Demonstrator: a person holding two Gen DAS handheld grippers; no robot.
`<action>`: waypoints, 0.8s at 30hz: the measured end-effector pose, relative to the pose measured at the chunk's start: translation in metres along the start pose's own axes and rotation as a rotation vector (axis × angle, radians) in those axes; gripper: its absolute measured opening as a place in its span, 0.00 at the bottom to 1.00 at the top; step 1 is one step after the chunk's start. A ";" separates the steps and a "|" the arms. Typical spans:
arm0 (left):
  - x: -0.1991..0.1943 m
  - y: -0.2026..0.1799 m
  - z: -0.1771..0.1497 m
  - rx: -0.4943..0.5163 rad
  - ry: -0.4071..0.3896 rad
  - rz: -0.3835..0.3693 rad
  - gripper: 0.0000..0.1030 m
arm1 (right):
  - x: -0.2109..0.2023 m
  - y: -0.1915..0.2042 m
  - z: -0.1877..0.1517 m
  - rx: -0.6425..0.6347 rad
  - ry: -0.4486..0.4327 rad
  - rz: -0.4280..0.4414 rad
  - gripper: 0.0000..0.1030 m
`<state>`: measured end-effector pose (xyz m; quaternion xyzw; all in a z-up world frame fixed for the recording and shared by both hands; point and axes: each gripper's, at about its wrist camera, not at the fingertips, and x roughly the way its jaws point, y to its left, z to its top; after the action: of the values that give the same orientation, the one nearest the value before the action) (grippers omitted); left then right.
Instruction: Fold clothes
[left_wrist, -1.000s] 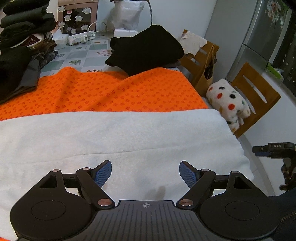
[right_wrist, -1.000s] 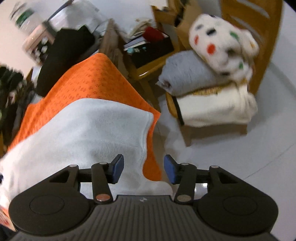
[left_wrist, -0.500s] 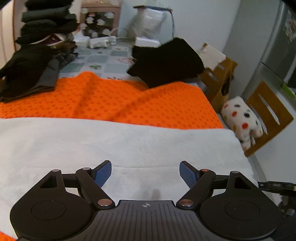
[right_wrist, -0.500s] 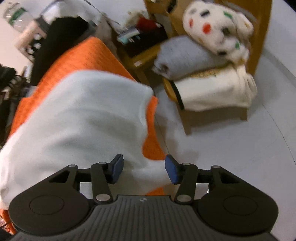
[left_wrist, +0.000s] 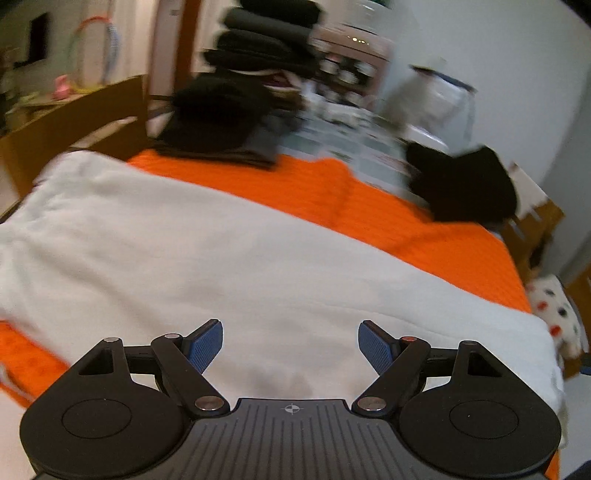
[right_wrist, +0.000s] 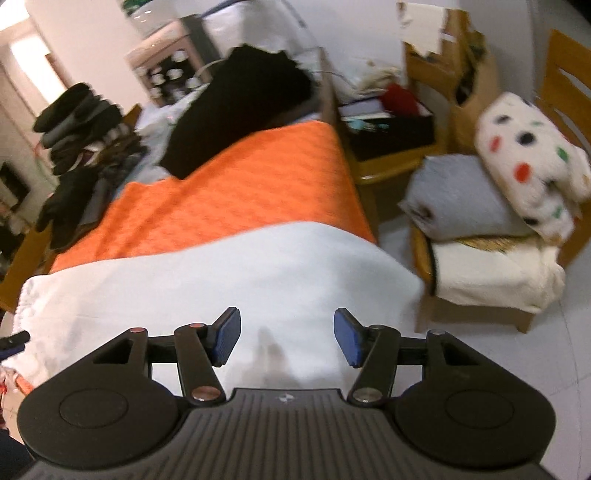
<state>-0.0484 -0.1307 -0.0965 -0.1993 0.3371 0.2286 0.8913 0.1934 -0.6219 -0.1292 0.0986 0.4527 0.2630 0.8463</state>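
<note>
Both the left tool (left_wrist: 290, 345) and right tool (right_wrist: 287, 338) gape empty above the white fleece garment (left_wrist: 229, 266): soft, limp, light; pinch its frame-right edge corners.

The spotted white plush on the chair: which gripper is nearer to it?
Right. The right gripper is over the white cloth's chair-side end, near the spotted plush; the left gripper is further along the cloth.

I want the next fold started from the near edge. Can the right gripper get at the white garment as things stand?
Probably yes. The right gripper is open and hovers directly above the white garment, which lies flat on the orange cloth with nothing on top of it.
</note>
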 end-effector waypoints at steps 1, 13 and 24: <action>-0.004 0.014 0.000 -0.012 -0.008 0.015 0.80 | 0.003 0.012 0.002 -0.012 0.001 0.008 0.61; -0.042 0.199 0.026 0.025 -0.090 0.107 0.80 | 0.046 0.199 -0.029 -0.159 0.035 0.048 0.64; -0.053 0.321 0.071 0.237 -0.059 -0.055 0.86 | 0.066 0.373 -0.104 -0.216 0.023 0.074 0.66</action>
<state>-0.2216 0.1526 -0.0754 -0.0949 0.3297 0.1683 0.9241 0.0052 -0.2794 -0.0850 0.0205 0.4275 0.3426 0.8364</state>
